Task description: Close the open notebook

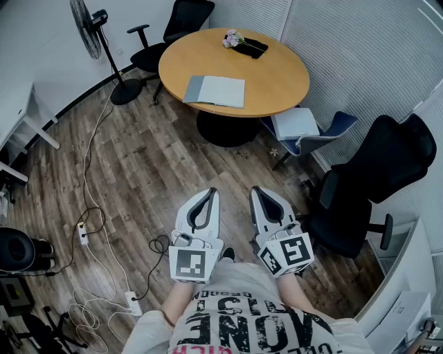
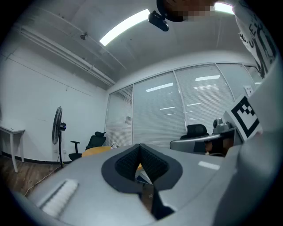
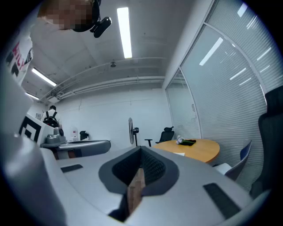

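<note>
**Both tongs closed, notebook lying open on the round table across the room**

The left tongs [image 1: 210, 193] and the right tongs [image 1: 257, 191] are held side by side, close in front of the person's shirt [image 1: 249, 318]. Both point level, out over the wooden floor [image 1: 159, 159]. In the left gripper view the two dark pads meet at their tips with nothing caught between them. Only a thin sliver of the room shows lower down. The right gripper view shows the same: pads together at the tips, and a narrow strip of floor visible through the slit beneath.

The notebook [image 1: 215, 90] lies open and flat on the round wooden table [image 1: 277, 76], near the table's edge on the side facing the person. Its pages are pale and face up. It is well apart from both tongs, with a wide stretch of floor between.

At the far edge of the table sits a small bunch of flowers [image 1: 232, 38], just beside a black object [image 1: 252, 48] that I cannot make out. A black office chair [image 1: 181, 19] stands behind the table, next to a standing fan [image 1: 88, 29]. A blue chair [image 1: 315, 135] stands just right of the table and has something white on its seat. A larger black chair [image 1: 377, 183] stands to the right of the tongs. White cables [image 1: 88, 207] trail across the floor on the left to a power strip [image 1: 133, 303]
</note>
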Action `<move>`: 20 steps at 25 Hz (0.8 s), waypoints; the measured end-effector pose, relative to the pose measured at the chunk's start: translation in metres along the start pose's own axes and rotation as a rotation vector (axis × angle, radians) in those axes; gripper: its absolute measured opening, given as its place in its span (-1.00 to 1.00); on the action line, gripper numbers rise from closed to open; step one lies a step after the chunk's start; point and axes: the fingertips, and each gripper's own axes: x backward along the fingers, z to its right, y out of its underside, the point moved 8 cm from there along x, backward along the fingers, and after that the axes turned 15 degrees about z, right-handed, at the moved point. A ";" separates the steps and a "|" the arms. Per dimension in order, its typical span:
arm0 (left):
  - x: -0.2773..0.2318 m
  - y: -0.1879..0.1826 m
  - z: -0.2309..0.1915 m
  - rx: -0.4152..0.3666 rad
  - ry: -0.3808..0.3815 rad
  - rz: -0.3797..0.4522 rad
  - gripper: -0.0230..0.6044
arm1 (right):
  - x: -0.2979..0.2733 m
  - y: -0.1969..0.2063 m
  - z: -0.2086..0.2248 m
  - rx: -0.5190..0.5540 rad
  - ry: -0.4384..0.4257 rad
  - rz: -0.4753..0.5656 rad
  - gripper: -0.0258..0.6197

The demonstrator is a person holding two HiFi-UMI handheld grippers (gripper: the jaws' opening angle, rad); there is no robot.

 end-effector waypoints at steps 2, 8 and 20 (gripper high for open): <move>0.001 -0.001 -0.002 0.001 -0.001 0.002 -0.89 | 0.000 -0.001 -0.002 0.002 -0.002 0.000 -0.88; -0.002 -0.002 -0.004 -0.002 0.005 0.012 -0.89 | -0.001 0.000 -0.004 -0.002 -0.018 -0.006 -0.88; -0.021 -0.001 0.002 0.005 0.019 0.010 -0.89 | -0.012 -0.006 0.017 -0.017 -0.052 0.004 -0.88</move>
